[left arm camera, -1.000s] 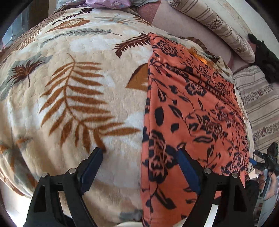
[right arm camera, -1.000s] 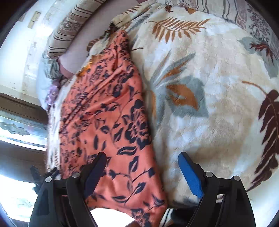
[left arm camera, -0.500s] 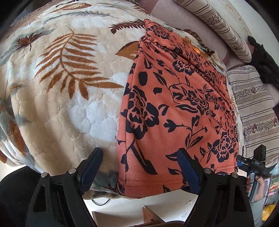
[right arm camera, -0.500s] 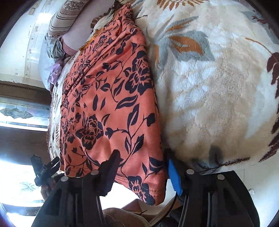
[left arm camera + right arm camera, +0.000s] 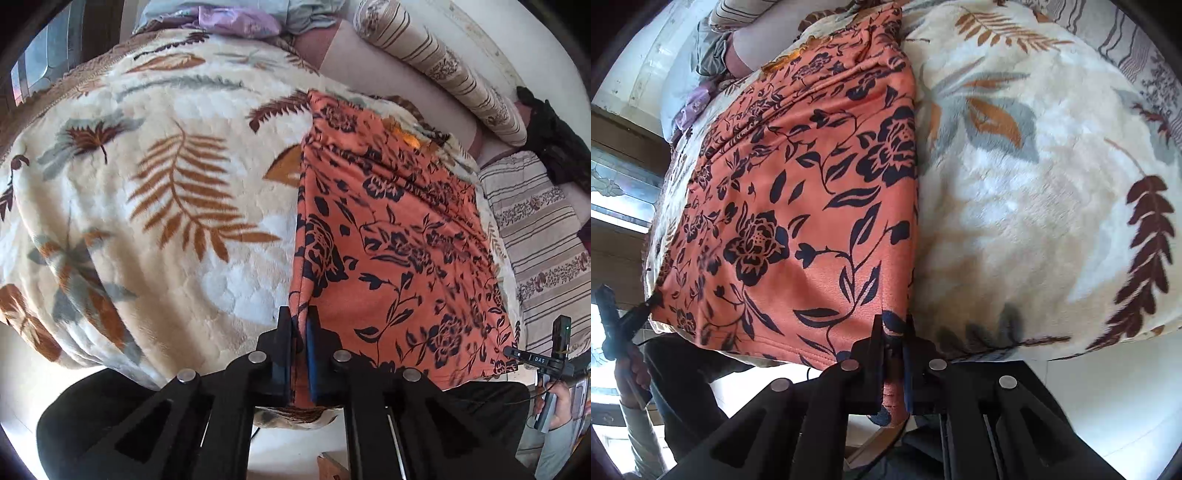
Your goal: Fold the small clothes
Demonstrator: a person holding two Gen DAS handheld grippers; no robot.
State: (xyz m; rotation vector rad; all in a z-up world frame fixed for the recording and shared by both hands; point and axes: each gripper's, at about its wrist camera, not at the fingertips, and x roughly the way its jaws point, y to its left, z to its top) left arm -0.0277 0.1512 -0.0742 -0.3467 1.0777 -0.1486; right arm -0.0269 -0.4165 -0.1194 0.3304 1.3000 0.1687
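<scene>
The left gripper [image 5: 299, 332] has its jaws pressed together on the near left corner of the orange floral garment [image 5: 391, 236], a narrow pleat of fabric pinched upright between the black finger and the blue pad. The right gripper [image 5: 894, 343] is likewise clamped on the opposite near corner, where the hem of the orange floral garment [image 5: 798, 192] bunches between its jaws and a flap of cloth hangs down below them.

From both corners the garment runs away from the cameras, lying mostly flat with shallow wrinkles toward its far end, its near hem at the bed's edge. It rests on a cream plush blanket [image 5: 155, 206] printed with brown, rust and grey fern leaves, which covers the bed. In the right wrist view the same blanket [image 5: 1052, 192] fills the area right of the garment.

Beyond the blanket, in the left wrist view, a striped bolster pillow [image 5: 443, 70] lies along the wall, with a lilac cloth [image 5: 236, 22] bundled at the far side and a dark garment [image 5: 554, 144] heaped at the far right. A striped bedcover [image 5: 539, 236] shows right of the blanket.
</scene>
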